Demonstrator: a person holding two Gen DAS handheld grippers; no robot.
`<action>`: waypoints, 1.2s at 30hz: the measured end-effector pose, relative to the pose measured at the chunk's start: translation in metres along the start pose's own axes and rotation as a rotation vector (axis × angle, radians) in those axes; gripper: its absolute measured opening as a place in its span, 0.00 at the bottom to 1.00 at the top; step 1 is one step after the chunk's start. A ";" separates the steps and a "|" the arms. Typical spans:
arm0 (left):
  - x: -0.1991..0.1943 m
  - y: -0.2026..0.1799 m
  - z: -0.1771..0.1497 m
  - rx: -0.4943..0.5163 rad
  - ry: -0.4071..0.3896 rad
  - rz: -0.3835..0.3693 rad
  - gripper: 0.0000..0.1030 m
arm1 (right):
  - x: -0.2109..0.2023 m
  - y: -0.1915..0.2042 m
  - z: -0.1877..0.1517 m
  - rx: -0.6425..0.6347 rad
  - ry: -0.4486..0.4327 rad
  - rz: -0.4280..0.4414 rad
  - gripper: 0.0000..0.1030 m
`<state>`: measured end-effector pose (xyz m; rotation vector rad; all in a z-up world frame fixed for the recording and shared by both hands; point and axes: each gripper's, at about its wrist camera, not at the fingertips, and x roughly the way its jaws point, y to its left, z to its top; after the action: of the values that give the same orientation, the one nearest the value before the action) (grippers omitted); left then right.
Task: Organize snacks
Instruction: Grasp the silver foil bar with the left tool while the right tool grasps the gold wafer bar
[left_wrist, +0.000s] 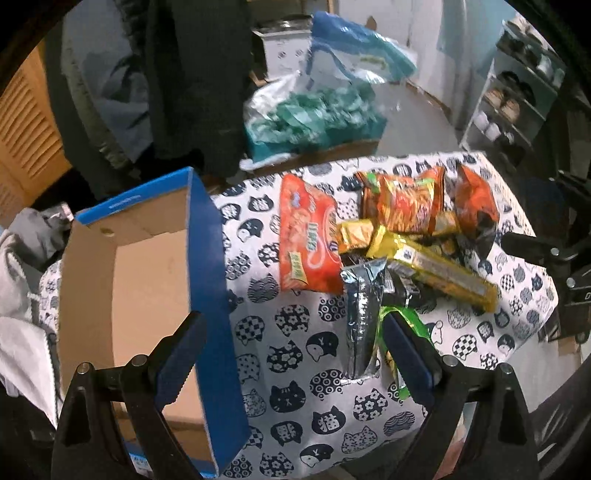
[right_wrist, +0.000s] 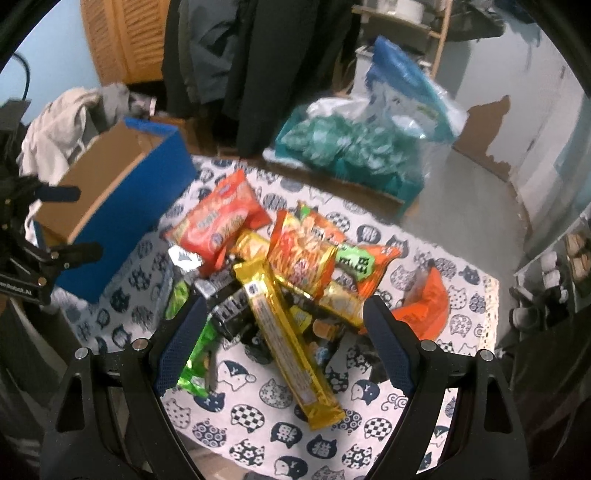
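Snack pile (right_wrist: 288, 280): a loose heap of sealed packets lying on the table (right_wrist: 258, 435), on a white cloth printed with dark cat heads, toward the table's far right corner as the left wrist view frames it. Contents: one long gold-yellow bar packet (right_wrist: 286, 343) lying diagonally on top of the heap; one flat red-orange packet (left_wrist: 308, 240) at the heap's side nearest the box; two orange packets with noodle-like print (left_wrist: 406, 203), overlapping, at the far side; one crumpled orange bag (left_wrist: 474, 206) at the outer edge; one silver-grey foil packet (left_wrist: 360, 317) and one bright green packet (right_wrist: 195, 362) on the near side; dark wrappers underneath, print unreadable. Cardboard box (left_wrist: 140, 280): blue outside, brown inside, top open, standing on the table just beside the heap, apart from it. Left gripper (left_wrist: 291, 347): jaws spread wide, holding nothing, one finger over the box's blue wall, the other over the green packet; contact cannot be told. Right gripper (right_wrist: 284, 347): jaws spread wide, holding nothing, poised over the heap with the gold bar between the fingers. Beyond the table: clear bag of teal items (right_wrist: 351, 147), hanging dark coats (left_wrist: 195, 81), shoe rack (left_wrist: 517, 96).
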<state>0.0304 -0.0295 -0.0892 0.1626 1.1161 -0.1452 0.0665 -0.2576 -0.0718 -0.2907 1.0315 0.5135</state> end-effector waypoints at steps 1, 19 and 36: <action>0.004 -0.002 0.000 0.003 0.007 0.002 0.93 | 0.004 0.001 -0.001 -0.010 0.010 0.003 0.82; 0.065 -0.030 -0.010 0.031 0.159 -0.051 0.93 | 0.075 -0.005 -0.018 -0.106 0.184 0.044 0.82; 0.117 -0.045 -0.010 0.040 0.238 -0.052 0.84 | 0.133 -0.005 -0.032 -0.131 0.283 0.061 0.65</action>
<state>0.0633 -0.0754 -0.2012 0.1905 1.3555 -0.1983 0.1002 -0.2415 -0.2032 -0.4592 1.2864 0.6079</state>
